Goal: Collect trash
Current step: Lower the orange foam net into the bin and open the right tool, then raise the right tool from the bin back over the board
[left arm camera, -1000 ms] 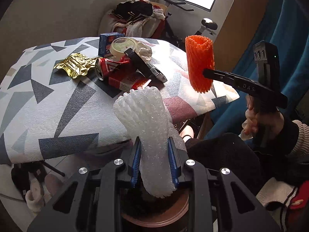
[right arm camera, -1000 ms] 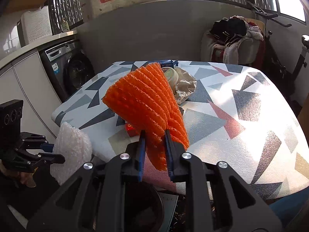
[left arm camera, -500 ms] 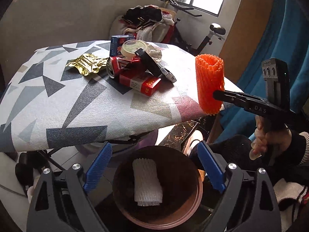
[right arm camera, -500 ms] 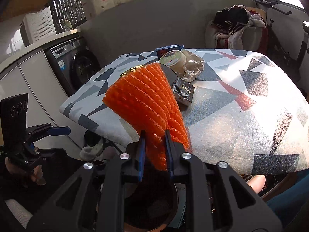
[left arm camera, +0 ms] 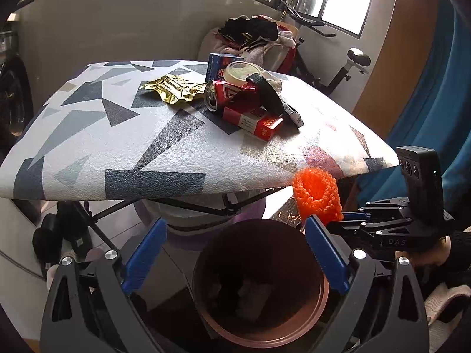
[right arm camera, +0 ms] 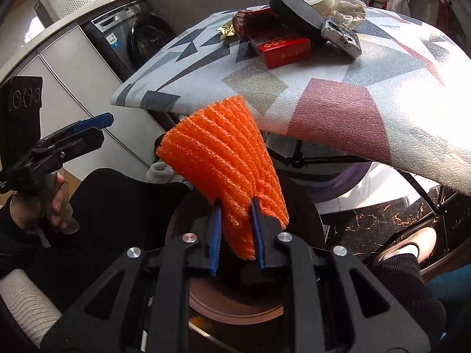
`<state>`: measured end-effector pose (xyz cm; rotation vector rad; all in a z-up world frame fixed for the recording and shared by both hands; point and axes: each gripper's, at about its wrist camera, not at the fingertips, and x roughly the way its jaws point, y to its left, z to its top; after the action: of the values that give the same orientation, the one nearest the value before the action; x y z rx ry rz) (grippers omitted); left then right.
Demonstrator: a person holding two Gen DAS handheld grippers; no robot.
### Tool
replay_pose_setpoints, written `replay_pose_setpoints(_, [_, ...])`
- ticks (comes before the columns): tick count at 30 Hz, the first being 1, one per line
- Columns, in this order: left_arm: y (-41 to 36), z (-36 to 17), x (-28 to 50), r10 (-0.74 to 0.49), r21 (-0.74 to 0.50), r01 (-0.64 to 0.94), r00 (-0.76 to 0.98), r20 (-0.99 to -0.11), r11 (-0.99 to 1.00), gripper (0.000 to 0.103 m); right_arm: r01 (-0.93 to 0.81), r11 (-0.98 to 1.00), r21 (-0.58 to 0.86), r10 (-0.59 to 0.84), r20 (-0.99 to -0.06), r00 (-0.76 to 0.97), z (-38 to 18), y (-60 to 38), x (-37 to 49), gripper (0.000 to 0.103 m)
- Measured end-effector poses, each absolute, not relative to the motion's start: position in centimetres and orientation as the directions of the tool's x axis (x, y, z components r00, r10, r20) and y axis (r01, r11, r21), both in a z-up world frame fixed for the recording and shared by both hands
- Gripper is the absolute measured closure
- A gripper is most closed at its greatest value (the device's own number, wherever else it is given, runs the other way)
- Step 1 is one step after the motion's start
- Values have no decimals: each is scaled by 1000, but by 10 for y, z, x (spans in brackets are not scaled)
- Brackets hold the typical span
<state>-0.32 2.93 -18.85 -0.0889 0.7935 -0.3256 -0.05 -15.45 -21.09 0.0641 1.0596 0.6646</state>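
The right gripper (right arm camera: 235, 238) held its jaws clamped on the orange foam net (right arm camera: 226, 158) above the bin (left arm camera: 319, 303) (below the counter's (left arm camera: 117, 147) edge); the left gripper (left arm camera: 235, 253) jaws, just opened, stood wide and empty.

The right hand-held gripper (left arm camera: 338, 220) carries the letters "DAS" on its side; print on the red carton (left arm camera: 253, 119) beside the can is unreadable.

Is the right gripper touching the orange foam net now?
Touching. In the right wrist view the right gripper has its jaws closed on the lower end of the orange foam net, which is pinched narrow between them.
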Motion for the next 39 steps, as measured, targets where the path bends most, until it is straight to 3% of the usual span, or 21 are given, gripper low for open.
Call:
replay_pose_setpoints(5, [30, -196, 0, -303, -201, 228, 646, -701, 953, 10, -422, 833, 359, 476, -854, 213, -241, -148, 11, 80])
replay_pose_setpoints(17, [37, -199, 1, -309, -234, 202, 643, -701, 951, 10, -414, 851, 323, 429, -882, 194, -252, -144, 10, 73])
replay_pose_setpoints(20, [37, -199, 1, -311, -239, 199, 642, -701, 950, 10, -403, 861, 310, 413, -888, 200, -252, -145, 11, 59])
replay_pose_setpoints(22, [37, -199, 1, -310, -236, 202, 642, -701, 951, 10, -395, 873, 286, 391, -894, 218, -250, -145, 12, 35])
replay_pose_setpoints(25, [37, -200, 1, -309, -234, 202, 638, -705, 951, 10, -404, 876, 262, 380, -892, 245, -244, -144, 11, 12])
replay_pose_setpoints(31, [38, -201, 1, -308, -235, 200, 637, -707, 951, 10, -433, 875, 217, 367, -881, 298, -234, -141, 6, 6])
replay_pose_setpoints(39, [38, -203, 4, -277, -218, 172, 634, -722, 961, 6, -425, 879, 216, 386, -846, 368, -218, -149, 4, 6])
